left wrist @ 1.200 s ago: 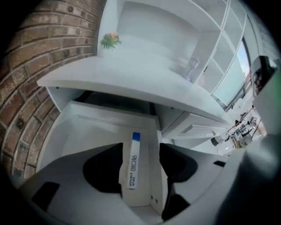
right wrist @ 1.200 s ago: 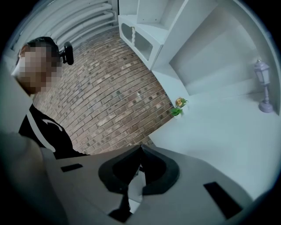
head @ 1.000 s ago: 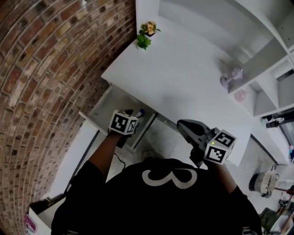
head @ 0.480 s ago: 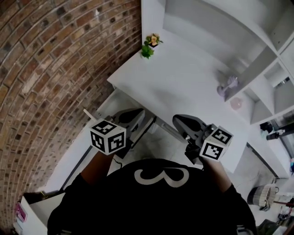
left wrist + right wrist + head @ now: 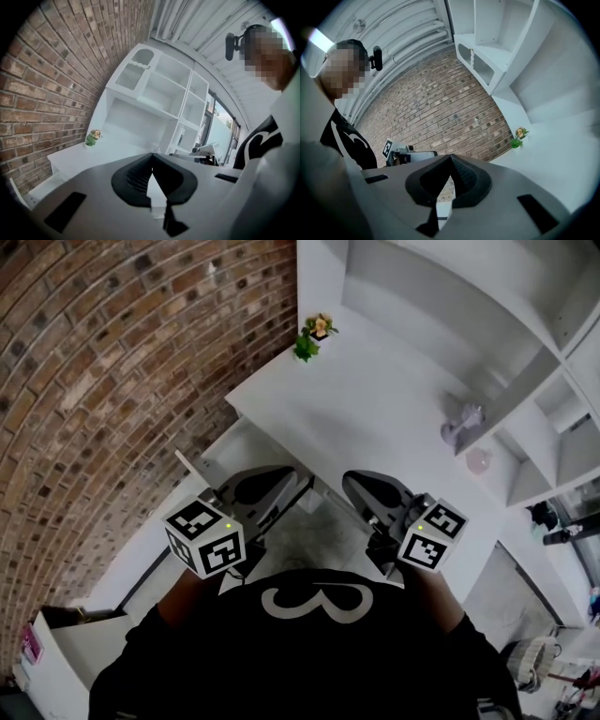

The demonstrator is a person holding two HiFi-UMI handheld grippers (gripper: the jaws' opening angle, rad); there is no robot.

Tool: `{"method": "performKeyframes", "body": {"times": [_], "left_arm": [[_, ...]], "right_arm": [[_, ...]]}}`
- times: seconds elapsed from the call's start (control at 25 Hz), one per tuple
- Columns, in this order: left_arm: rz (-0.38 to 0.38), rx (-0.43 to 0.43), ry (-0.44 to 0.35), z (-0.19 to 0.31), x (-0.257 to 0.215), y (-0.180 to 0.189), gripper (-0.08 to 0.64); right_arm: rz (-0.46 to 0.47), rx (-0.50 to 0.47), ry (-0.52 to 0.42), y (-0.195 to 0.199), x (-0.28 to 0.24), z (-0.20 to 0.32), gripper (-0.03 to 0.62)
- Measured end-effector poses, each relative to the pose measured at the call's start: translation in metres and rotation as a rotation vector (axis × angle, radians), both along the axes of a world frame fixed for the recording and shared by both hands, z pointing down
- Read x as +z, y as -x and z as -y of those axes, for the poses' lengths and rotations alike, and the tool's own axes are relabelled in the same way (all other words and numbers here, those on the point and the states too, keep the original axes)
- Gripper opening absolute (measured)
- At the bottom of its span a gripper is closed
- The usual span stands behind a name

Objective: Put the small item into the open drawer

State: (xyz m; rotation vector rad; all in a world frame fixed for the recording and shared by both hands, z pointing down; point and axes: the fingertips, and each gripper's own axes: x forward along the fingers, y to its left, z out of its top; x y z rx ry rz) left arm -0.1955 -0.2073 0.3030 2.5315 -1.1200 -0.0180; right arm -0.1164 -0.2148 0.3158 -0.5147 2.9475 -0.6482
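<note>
Both grippers are held up in front of the person's chest, side by side. My left gripper (image 5: 281,476) is shut, its pads meeting at the tip with nothing between them (image 5: 152,157). It hangs above the near end of the open white drawer (image 5: 208,472), which juts out under the desk's left side. My right gripper (image 5: 354,484) is also shut and empty (image 5: 451,157), over the gap below the desk edge. The small item does not show in any view; the left gripper covers most of the drawer.
The white desk (image 5: 375,399) carries a small potted plant (image 5: 314,334) at its far corner and a lilac object (image 5: 462,427) at the right. White shelving (image 5: 450,296) rises behind it. A brick wall (image 5: 112,362) runs along the left.
My left gripper has lifted out of the drawer and drawn back towards the person. The bluish item seen beside it earlier is out of sight. The right gripper shifted slightly left.
</note>
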Motion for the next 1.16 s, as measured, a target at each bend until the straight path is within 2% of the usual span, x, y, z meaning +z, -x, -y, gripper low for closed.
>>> {"method": "performKeyframes", "body": {"times": [0.24, 0.56, 1.16], "left_arm": [[0.044, -0.016, -0.004, -0.010, 0.001, -0.015, 0.003], [0.042, 0.009, -0.022, -0.020, -0.005, -0.035, 0.003], [0.016, 0.020, -0.016, -0.012, 0.003, -0.054, 0.003]], "right_arm": [[0.003, -0.014, -0.032, -0.012, -0.004, -0.008, 0.010], [0.011, 0.004, -0.073, -0.034, -0.011, -0.018, 0.011], [0.018, 0.015, -0.077, -0.059, 0.001, -0.009, 0.010]]}}
